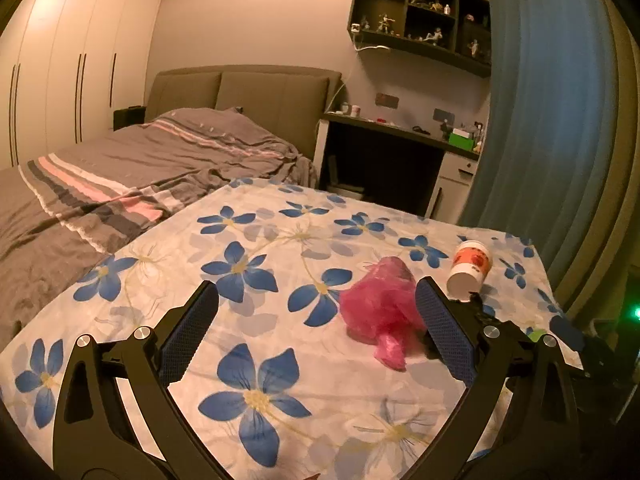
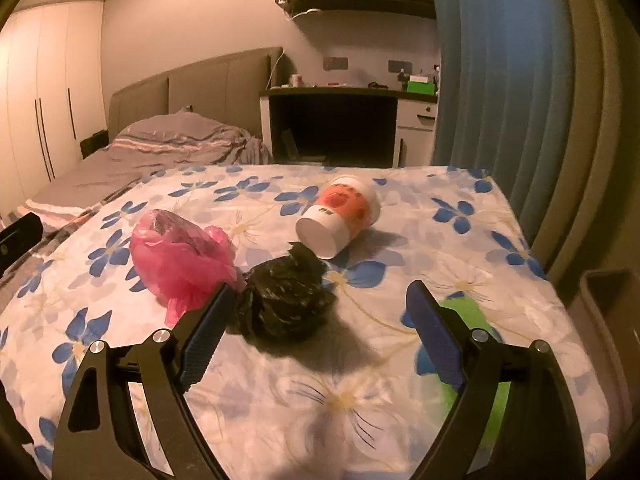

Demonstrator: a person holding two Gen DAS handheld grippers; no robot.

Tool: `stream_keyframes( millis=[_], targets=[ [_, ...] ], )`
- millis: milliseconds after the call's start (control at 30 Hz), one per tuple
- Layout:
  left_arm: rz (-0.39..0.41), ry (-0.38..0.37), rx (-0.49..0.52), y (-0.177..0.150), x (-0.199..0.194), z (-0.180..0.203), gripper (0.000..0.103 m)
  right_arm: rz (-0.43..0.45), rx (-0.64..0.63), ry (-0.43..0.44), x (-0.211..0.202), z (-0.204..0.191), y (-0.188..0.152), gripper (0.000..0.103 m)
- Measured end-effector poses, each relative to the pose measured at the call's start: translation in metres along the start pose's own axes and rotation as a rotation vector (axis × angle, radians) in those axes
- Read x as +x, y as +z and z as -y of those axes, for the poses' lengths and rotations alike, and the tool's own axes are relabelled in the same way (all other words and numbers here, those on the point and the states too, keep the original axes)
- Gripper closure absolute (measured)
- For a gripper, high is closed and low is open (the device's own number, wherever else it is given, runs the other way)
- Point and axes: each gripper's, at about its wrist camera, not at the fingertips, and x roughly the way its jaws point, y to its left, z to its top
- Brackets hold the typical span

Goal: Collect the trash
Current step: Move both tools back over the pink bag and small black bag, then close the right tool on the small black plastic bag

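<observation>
Your right hand-held gripper [image 2: 318,320] is spread wide and grasping nothing. The crumpled black bag [image 2: 286,300] lies on the flowered sheet [image 2: 440,220] just ahead of it, close against the inner side of its left finger, well apart from the right one. The pink bag [image 2: 182,258] sits just beyond that left finger, touching the black bag. Farther ahead, a paper cup [image 2: 340,216] lies tipped on its side, base toward you. A green scrap [image 2: 472,312] shows behind the right finger.

Your left hand-held gripper [image 1: 318,320] is also released and empty; the pink bag [image 1: 380,308] lies just inside its right finger, the cup [image 1: 470,266] beyond that finger. A dark bin [image 2: 608,320] stands off to your right.
</observation>
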Motion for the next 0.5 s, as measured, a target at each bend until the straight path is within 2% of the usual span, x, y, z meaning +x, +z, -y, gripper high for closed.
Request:
stream_keyframes(
  millis=[133, 333, 433, 500],
  targets=[
    [-0.012, -0.006, -0.013, 0.000, 0.010, -0.007, 0.006, -0.026, -0.014, 0.000, 0.017, -0.009, 0.004, 0.022],
    [-0.023, -0.016, -0.016, 0.001, 0.019, -0.011, 0.006, -0.084, -0.036, 0.024, 0.037, -0.019, 0.004, 0.035],
    [-0.024, -0.021, -0.016, 0.002, 0.022, -0.012, 0.006, -0.113, -0.048, 0.035, 0.044, -0.023, 0.003, 0.046],
    [-0.024, -0.025, -0.016, 0.002, 0.023, -0.012, 0.006, -0.133, -0.049, 0.044, 0.048, -0.024, 0.002, 0.058]
  ],
)
